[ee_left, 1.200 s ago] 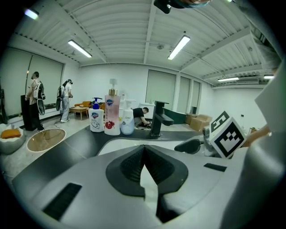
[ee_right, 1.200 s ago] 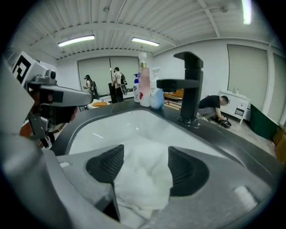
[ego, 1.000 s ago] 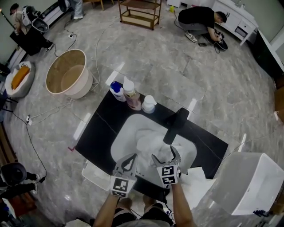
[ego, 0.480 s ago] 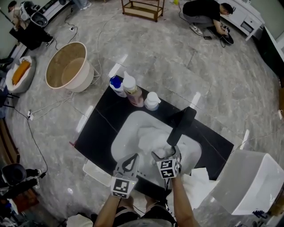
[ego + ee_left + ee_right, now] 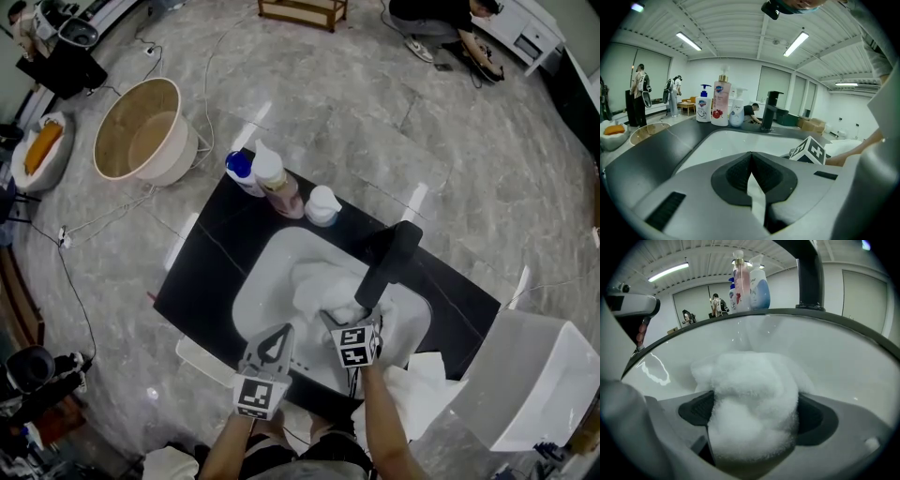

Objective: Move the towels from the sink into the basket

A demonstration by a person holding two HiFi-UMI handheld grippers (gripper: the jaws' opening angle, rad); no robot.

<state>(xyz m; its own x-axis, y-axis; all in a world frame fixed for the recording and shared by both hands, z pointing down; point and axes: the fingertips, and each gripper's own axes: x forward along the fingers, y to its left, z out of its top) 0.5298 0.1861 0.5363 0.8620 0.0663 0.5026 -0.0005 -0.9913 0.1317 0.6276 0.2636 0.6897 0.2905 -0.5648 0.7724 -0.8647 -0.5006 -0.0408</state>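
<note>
White towel [image 5: 754, 394] seemingly fills right claw's [image 5: 757, 414] just-opened jaws.

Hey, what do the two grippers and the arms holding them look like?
The left gripper and the right gripper are both pale grey, with tapering jaws lined by black ribbed pads. Each carries a cube with black-and-white square markers. The forearms are bare, and no sleeve shows.

The black faucet [image 5: 389, 262] overhangs the sink's [image 5: 258, 295] far right edge, close over the towels [image 5: 319, 289]; the sink's left half lies open. Three bottles [image 5: 272, 192] block the counter's [image 5: 202, 272] far left corner; its left edge is free.
</note>
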